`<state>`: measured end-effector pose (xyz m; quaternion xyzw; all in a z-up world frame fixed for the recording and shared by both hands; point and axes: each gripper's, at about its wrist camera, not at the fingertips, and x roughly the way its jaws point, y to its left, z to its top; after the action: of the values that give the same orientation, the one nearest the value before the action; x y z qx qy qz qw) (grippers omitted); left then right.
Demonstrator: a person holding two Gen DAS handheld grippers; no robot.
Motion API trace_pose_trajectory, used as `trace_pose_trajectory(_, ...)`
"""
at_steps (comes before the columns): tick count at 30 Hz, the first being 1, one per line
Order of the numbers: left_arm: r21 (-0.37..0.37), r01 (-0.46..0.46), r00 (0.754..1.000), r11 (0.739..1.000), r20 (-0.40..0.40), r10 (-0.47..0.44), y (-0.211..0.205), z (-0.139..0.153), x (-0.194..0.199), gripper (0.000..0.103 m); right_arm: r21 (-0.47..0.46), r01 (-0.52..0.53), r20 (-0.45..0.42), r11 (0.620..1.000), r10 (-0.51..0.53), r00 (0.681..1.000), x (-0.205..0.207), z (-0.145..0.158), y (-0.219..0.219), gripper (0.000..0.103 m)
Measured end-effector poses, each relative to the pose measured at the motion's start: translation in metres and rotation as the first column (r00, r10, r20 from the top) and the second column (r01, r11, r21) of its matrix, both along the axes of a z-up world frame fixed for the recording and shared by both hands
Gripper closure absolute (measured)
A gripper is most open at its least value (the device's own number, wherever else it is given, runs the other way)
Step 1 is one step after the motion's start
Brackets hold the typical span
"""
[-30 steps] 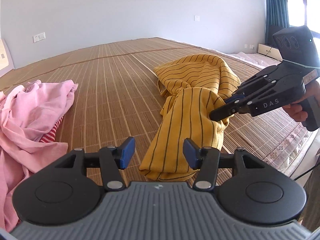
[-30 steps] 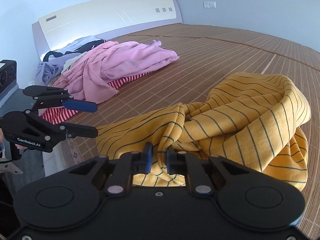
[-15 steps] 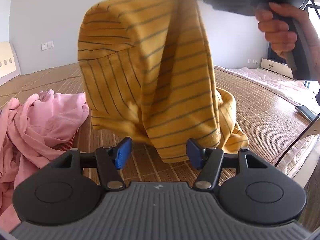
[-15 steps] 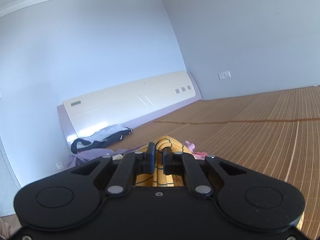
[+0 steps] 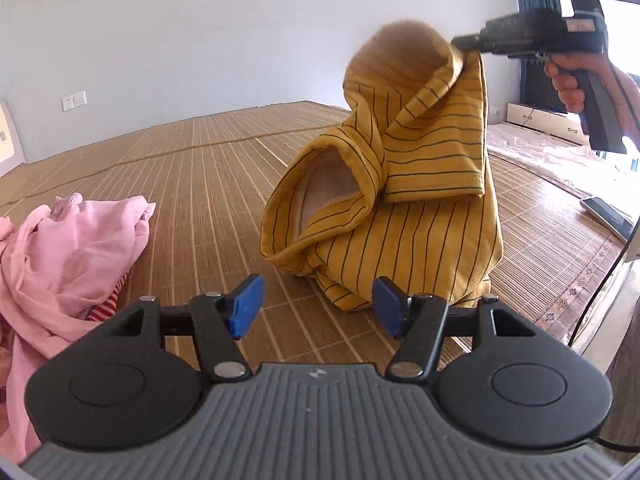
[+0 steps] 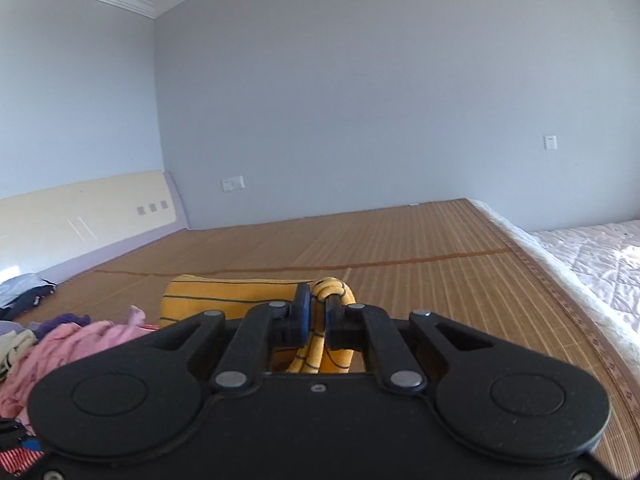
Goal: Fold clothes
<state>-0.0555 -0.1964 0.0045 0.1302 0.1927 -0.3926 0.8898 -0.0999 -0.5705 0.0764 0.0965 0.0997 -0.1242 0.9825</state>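
Note:
A yellow garment with thin dark stripes [image 5: 404, 208] hangs from my right gripper [image 5: 466, 45], which a hand holds up at the upper right of the left wrist view. Its lower part still rests bunched on the bamboo mat [image 5: 192, 184]. In the right wrist view the right gripper [image 6: 318, 312] is shut on a gathered fold of the yellow garment [image 6: 224, 296]. My left gripper [image 5: 316, 306] stands open low over the mat, just in front of the garment's bottom edge, with nothing between its blue pads [image 5: 246, 306].
A heap of pink clothes [image 5: 60, 256] with a red-striped piece lies at the left, the pink heap [image 6: 68, 344] also showing in the right wrist view. A dark phone [image 5: 608, 216] and a cable lie at the mat's right edge. A quilted white mattress [image 6: 592, 256] borders the mat.
The right gripper lifted the yellow garment off the mat, then came down and to the right, so the cloth now hangs lower. The left gripper stayed open.

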Motion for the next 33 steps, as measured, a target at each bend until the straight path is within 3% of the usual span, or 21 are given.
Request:
trace_pose_trajectory(5,0.040,-0.001,1.000,0.999,-0.011,0.002,-0.020,0.001,0.003,0.034,-0.002,0.093,-0.180,0.996,-0.092,0.979,0.014,-0.070,-0.027,0.095)
trace_pose_trajectory(10,0.117,-0.025,0.999,0.993,0.046,0.019,-0.049,-0.004,0.012,0.033,-0.164,0.074,-0.281,0.984,-0.118,0.952,0.027,-0.084,0.000,0.086)
trace_pose_trajectory(14,0.105,-0.049,0.998,0.993,0.042,0.045,-0.065,0.000,0.036,0.032,-0.123,0.048,-0.258,0.991,-0.079,0.963,0.015,-0.081,0.004,0.066)
trace_pose_trajectory(16,0.113,-0.047,0.998,0.992,0.054,0.041,-0.076,0.003,0.045,0.032,-0.068,0.034,-0.236,0.997,-0.049,0.971,0.006,-0.078,-0.002,0.063)
trace_pose_trajectory(19,0.144,-0.040,0.996,0.989,0.084,0.028,-0.094,0.000,0.059,0.032,0.043,0.010,-0.194,0.999,-0.001,0.981,-0.005,-0.070,-0.017,0.055)
trace_pose_trajectory(21,0.160,-0.037,0.996,0.986,0.087,0.023,-0.106,-0.003,0.066,0.030,0.106,0.021,-0.158,0.994,-0.004,0.987,-0.010,-0.069,-0.029,0.038)
trace_pose_trajectory(23,0.166,-0.033,0.998,0.986,0.063,0.023,-0.117,-0.008,0.071,0.028,0.206,0.010,-0.094,0.979,0.010,0.995,-0.016,-0.071,-0.046,0.029)
trace_pose_trajectory(25,0.169,-0.027,0.999,0.985,0.040,0.020,-0.129,-0.016,0.074,0.028,0.291,-0.024,-0.040,0.956,0.038,0.998,-0.019,-0.071,-0.058,0.029)
trace_pose_trajectory(33,0.205,-0.048,0.998,0.978,0.054,0.038,-0.142,-0.041,0.067,0.028,0.248,-0.280,-0.060,0.928,0.303,0.951,0.018,-0.072,-0.015,0.032)
